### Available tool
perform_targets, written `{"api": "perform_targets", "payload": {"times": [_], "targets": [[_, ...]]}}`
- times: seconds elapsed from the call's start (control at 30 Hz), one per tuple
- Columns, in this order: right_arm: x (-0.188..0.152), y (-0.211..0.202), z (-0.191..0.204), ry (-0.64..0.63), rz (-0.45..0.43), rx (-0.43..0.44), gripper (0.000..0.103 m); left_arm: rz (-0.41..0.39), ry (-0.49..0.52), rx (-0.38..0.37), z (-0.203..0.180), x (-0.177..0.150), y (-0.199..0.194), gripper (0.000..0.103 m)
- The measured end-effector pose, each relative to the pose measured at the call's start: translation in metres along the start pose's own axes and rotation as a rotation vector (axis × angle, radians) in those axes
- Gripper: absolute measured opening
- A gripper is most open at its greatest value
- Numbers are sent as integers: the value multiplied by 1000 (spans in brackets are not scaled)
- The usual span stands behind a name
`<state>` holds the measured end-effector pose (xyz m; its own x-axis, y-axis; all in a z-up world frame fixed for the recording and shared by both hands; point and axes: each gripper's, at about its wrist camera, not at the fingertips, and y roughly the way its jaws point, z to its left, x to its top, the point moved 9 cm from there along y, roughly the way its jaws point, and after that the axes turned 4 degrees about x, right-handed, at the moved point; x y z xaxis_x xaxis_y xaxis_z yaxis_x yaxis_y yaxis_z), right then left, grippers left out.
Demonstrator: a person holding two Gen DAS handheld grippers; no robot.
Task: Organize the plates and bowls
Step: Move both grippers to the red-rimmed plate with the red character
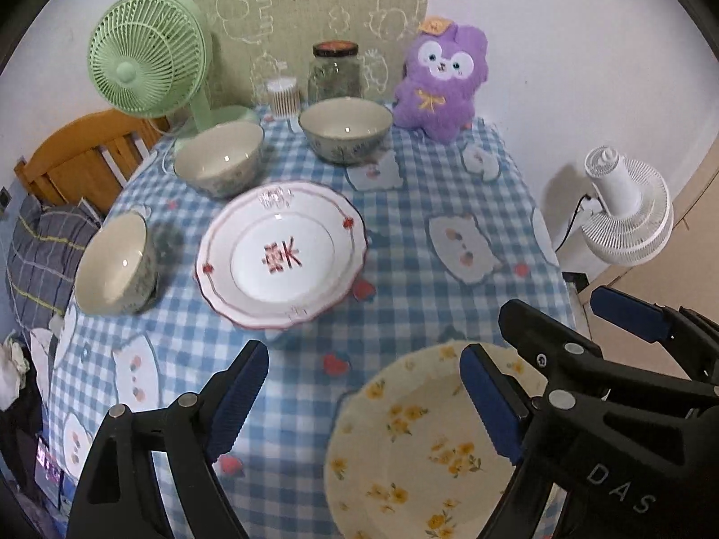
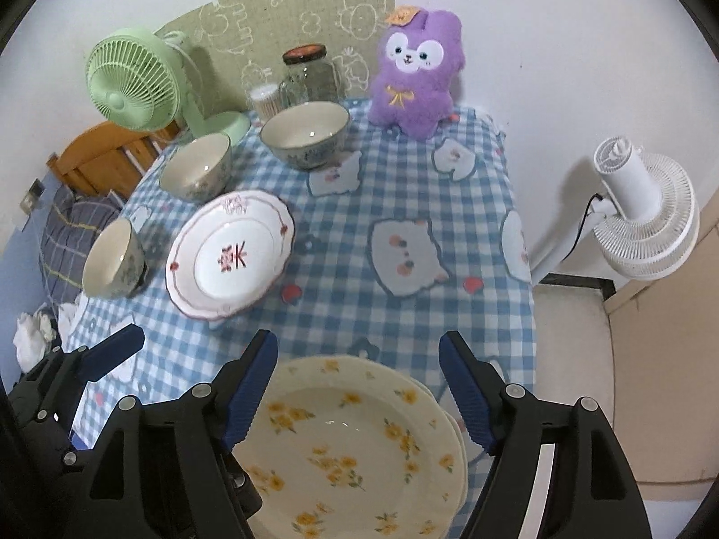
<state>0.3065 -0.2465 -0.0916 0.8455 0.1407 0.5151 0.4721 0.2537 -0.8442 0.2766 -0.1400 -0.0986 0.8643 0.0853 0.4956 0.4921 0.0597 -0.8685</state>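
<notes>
A cream plate with yellow flowers (image 2: 355, 444) lies at the table's near edge, seemingly stacked on another; it also shows in the left wrist view (image 1: 413, 444). My right gripper (image 2: 357, 397) is open right above it, fingers on either side. My left gripper (image 1: 364, 404) is open above the cloth, just left of that plate. A white plate with red trim (image 1: 281, 256) (image 2: 231, 254) lies mid-table. Three floral bowls stand around it: left (image 1: 114, 265) (image 2: 112, 258), back left (image 1: 220, 159) (image 2: 195, 166), back middle (image 1: 345, 128) (image 2: 305, 134).
A blue checked cloth (image 1: 404, 224) covers the table. At the back stand a green fan (image 1: 148, 56), a glass jar (image 1: 335, 72), a cotton swab tub (image 1: 283, 96) and a purple plush (image 1: 442, 76). A white fan (image 1: 629, 211) stands on the right, off the table.
</notes>
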Motion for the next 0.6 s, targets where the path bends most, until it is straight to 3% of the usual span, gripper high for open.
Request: {"api": "perform_targets", "payload": {"times": [0.13,0.6], "targets": [[15,-3,11,34,-23,-18,80,-1,0,-33,13,13,-2,89],[55,22,52,63,-54,-34,81,-18,15,-27,61,54,17,89]]}}
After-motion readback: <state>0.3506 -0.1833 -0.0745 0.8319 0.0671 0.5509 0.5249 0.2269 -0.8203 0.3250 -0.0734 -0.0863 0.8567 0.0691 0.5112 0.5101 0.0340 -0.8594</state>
